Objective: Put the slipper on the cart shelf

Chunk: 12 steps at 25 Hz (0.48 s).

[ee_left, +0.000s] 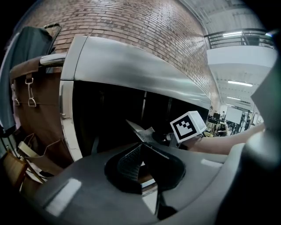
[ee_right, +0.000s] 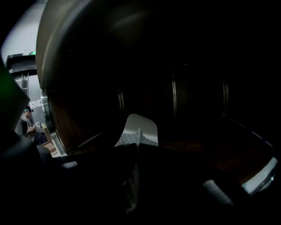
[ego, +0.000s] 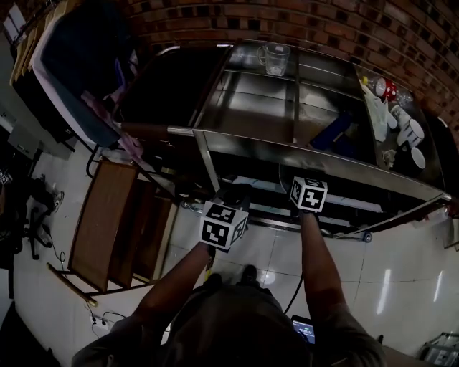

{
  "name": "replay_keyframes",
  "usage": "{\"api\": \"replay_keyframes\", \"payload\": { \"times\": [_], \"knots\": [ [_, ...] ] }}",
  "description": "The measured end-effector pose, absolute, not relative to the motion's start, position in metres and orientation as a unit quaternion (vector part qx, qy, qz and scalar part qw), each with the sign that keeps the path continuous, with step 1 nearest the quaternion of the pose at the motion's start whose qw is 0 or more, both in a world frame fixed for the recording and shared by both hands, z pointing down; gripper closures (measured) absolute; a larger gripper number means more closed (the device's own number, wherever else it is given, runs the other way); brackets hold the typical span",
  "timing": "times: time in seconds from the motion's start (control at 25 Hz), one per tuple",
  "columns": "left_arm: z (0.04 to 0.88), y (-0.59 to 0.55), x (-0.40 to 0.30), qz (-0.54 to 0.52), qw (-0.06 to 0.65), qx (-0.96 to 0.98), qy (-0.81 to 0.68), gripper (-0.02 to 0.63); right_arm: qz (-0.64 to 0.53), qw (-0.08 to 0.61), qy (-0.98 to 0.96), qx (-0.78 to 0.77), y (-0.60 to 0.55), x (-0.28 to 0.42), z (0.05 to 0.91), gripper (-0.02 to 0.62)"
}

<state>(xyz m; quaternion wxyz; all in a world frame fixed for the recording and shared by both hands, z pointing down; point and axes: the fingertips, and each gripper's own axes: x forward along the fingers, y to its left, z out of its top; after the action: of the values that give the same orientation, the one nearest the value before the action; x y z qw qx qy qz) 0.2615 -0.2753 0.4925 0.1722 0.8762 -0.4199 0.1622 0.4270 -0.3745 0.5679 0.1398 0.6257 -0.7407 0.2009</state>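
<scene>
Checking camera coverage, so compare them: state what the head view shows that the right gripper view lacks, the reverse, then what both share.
Head view only: a clear glass jug and white cups on the stainless steel cart, brick wall behind. Right gripper view only: the pale quilted slipper clamped in the right gripper, pointing into the dark under-shelf space. Both: that cart's steel frame.

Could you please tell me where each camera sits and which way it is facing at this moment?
Head view: on the person's head, looking steeply down at the steel cart; both forearms and marker cubes show.
Left gripper view: on the left gripper, facing into the cart's dark interior; its closed jaws show.
Right gripper view: on the right gripper, looking deeper inside the cart; its jaws grip the slipper.
Shared: both gripper views show the slipper.
</scene>
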Motion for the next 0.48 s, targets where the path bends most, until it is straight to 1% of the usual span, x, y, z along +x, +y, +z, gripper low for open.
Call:
{"api": "replay_keyframes", "payload": {
  "times": [0.16, 0.24, 0.32, 0.48],
  "knots": [
    [0.494, -0.277, 0.257, 0.163, 0.178, 0.872, -0.427, 0.599, 0.213, 0.130, -0.746, 0.618, -0.379, 0.422, 0.573, 0.566],
    [0.492, -0.278, 0.256, 0.161, 0.179, 0.871, -0.428, 0.599, 0.211, 0.121, -0.750, 0.615, -0.380, 0.420, 0.570, 0.533],
    [0.490, -0.279, 0.254, 0.158, 0.179, 0.871, -0.429, 0.599, 0.202, 0.112, -0.752, 0.617, -0.378, 0.420, 0.563, 0.517],
    [0.489, -0.278, 0.251, 0.153, 0.180, 0.873, -0.426, 0.600, 0.188, 0.104, -0.753, 0.622, -0.360, 0.418, 0.549, 0.515]
  ]
}}
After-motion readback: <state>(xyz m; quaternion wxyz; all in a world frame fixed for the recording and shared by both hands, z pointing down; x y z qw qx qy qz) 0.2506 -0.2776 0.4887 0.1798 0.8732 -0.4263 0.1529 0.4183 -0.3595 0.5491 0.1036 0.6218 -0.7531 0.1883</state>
